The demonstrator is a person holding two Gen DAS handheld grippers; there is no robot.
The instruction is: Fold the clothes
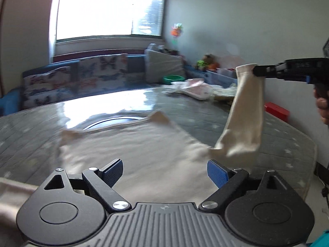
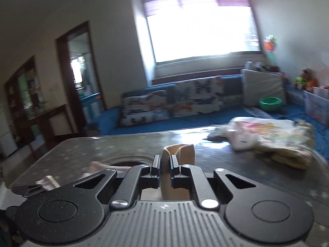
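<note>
Lying flat on the bench (image 1: 30, 127), the cream shirt (image 1: 131, 148) sends one sleeve (image 1: 242, 111) up and rightward to our right gripper (image 1: 256, 71), jaws pinched shut on its cuff. Our left gripper (image 1: 165, 174) hovers over the hem side, jaws wide, empty; we judge the sleeve folds inward across the body.

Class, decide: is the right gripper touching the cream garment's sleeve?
Touching. The right wrist view shows the right gripper shut on the sleeve, cloth pinched between its fingers.
</note>
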